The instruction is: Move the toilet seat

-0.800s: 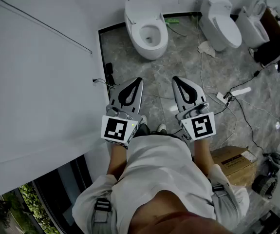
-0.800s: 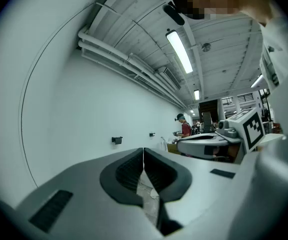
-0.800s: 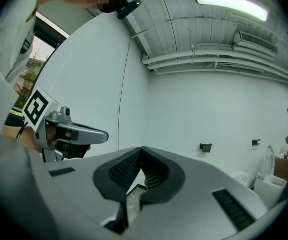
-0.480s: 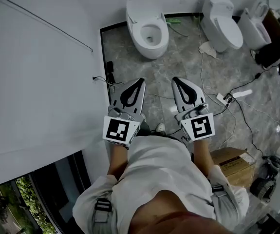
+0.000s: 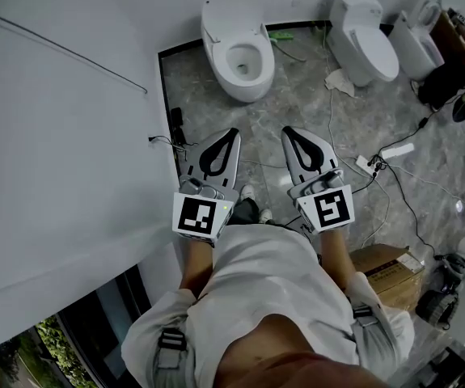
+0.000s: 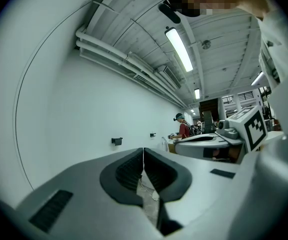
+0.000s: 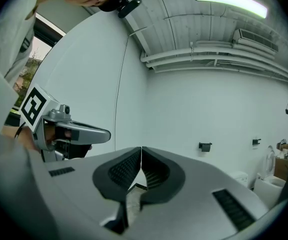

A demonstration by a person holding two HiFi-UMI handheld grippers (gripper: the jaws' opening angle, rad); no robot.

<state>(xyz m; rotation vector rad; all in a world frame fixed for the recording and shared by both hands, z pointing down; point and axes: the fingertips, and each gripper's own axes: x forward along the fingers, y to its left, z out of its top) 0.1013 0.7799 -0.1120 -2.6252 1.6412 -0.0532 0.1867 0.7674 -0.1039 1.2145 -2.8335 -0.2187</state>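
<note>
A white toilet [image 5: 236, 47] with its bowl uncovered and its seat and lid raised stands by the wall at the top of the head view. My left gripper [image 5: 230, 133] and right gripper [image 5: 288, 132] are held level side by side, well short of it, above the grey stone floor. Both are shut with nothing between the jaws. In the left gripper view the jaw tips [image 6: 143, 150] meet, and the right gripper [image 6: 219, 141] shows beside them. The right gripper view shows its own tips [image 7: 141, 149] closed and the left gripper [image 7: 71, 131] at left.
A white partition wall [image 5: 70, 136] runs along my left. Two more white toilets [image 5: 364, 35] [image 5: 418, 31] stand at the top right. Cables and a power strip [image 5: 374, 162] cross the floor at right. A cardboard box [image 5: 390, 269] sits beside my right leg. A person [image 6: 183, 128] stands far off.
The view has shifted slightly: the toilet and floor sit a little further left and up in the picture. Both grippers keep their side-by-side pose and stay shut.
</note>
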